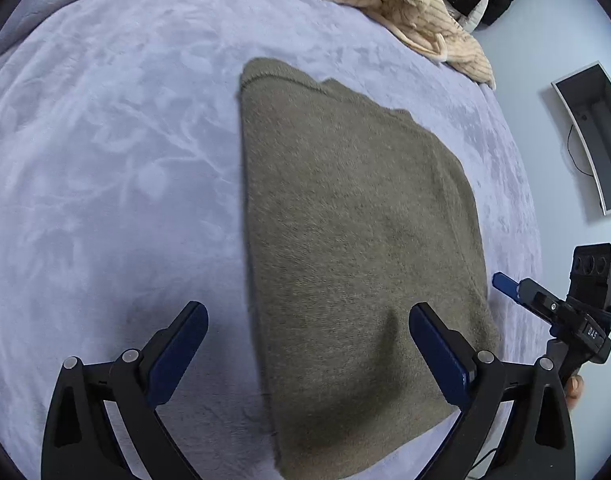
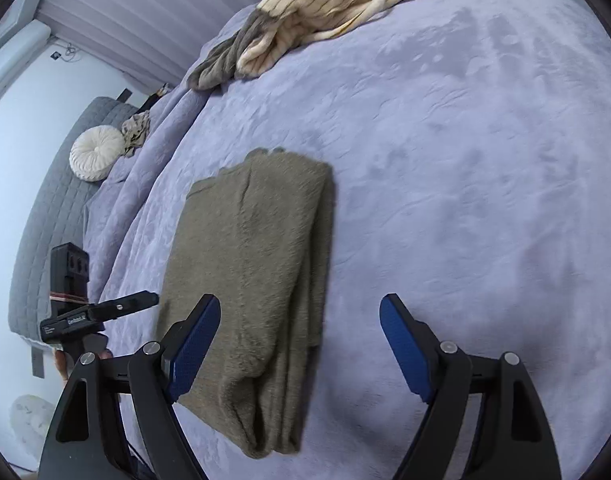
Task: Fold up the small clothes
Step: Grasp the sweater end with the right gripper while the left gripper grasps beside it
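- Two grippers hover over a folded olive garment lying mid-frame on the lavender bedspread.
- Left gripper: jaws apart, empty.
- Right gripper: jaws wide, nothing clamped.
- Striped cream clothing lies at upper frame.

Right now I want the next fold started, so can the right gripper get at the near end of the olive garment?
Probably yes: the right gripper is open just above the olive garment, nothing lies between them, and the left gripper stands off beside it.
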### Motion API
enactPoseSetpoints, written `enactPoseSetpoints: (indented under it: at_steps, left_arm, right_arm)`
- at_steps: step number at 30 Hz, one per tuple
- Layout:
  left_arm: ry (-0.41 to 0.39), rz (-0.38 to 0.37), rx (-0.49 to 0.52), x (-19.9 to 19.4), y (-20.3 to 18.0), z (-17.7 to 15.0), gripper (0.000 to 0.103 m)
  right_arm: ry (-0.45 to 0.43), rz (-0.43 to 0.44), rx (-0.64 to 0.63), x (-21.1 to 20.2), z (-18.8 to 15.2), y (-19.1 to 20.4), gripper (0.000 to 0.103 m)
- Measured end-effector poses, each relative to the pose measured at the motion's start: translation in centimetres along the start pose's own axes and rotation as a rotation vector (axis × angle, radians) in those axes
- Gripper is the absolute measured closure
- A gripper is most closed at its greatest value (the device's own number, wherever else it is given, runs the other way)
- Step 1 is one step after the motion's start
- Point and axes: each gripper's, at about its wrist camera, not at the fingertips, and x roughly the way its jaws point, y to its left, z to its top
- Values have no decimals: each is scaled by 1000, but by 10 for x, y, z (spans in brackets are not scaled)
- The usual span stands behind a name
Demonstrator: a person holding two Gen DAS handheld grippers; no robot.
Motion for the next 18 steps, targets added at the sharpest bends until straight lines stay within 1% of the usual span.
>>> enactPoseSetpoints:
  at_steps: [2,5,7,9,10,11,12,13,14,15,16,18]
  left_arm:
    - [14,-7,4,9,-4,0,2]
    - [41,-12,8,27,-8,0,2]
    - [33,-26,15,33,-8,3,2]
    - [31,-52,7,36,-6,8,2]
    - [28,-54,8,38,-7,10,4]
    - [22,-47,24,40,-11,12,10]
    - [17,-47,56,39,-17,12,23]
    - [8,-30,80,35,-23,11,32]
    - [-4,-20,102,31,-27,10,37]
    - [-18,-7,123,26,-31,10,46]
    - [-28,-1,136,20,-34,10,53]
    - [-30,10,139,12,-38,11,56]
  right_arm:
    - [46,31,-16,23,-2,13,19]
    - [93,40,-40,48,-5,23,19]
    - [125,28,-41,67,-6,26,19]
    - [131,5,-51,83,-7,27,20]
    - [127,-3,-62,86,-7,29,21]
    - [120,-15,-77,86,-7,32,28]
    - [117,-32,-95,87,-7,36,37]
    - [114,-50,-115,87,-7,41,44]
    - [111,-63,-129,84,-6,45,55]
    - [106,-69,-138,81,-5,49,65]
    - [100,-71,-142,76,-4,51,67]
    - [89,-83,-156,69,-3,57,69]
